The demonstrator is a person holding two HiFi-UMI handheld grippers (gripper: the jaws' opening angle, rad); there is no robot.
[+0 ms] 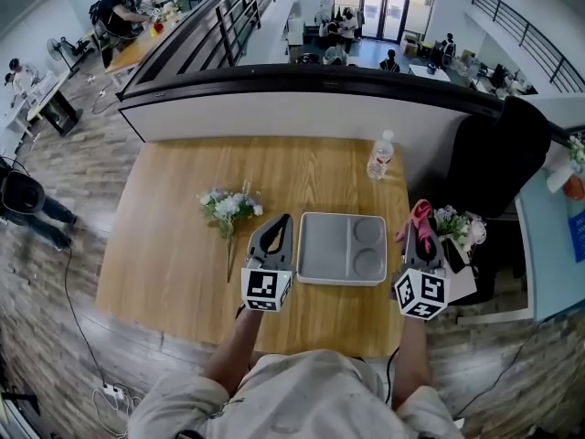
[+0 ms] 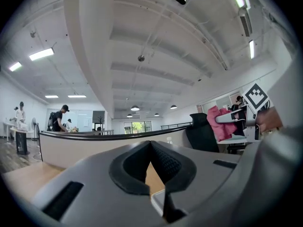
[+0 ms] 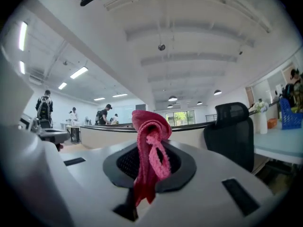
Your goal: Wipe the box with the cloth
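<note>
The box [image 1: 343, 248] is a shallow grey tray with one large and two round compartments, lying on the wooden table between my two grippers. Its corner [image 2: 158, 198] shows just below the left jaws. My left gripper [image 1: 281, 221] is raised at the box's left edge, tips pointing up and away, shut with nothing in it [image 2: 150, 145]. My right gripper [image 1: 422, 218] is held up at the box's right side, shut on a pink cloth [image 3: 150, 126] that bunches above the jaws and hangs down between them. The cloth [image 2: 221, 122] also shows in the left gripper view.
A bunch of white flowers [image 1: 228, 207] lies on the table [image 1: 174, 245] left of the box. A water bottle [image 1: 379, 156] stands at the far right corner. More flowers [image 1: 460, 224] and a black chair [image 1: 498, 163] sit beyond the right edge.
</note>
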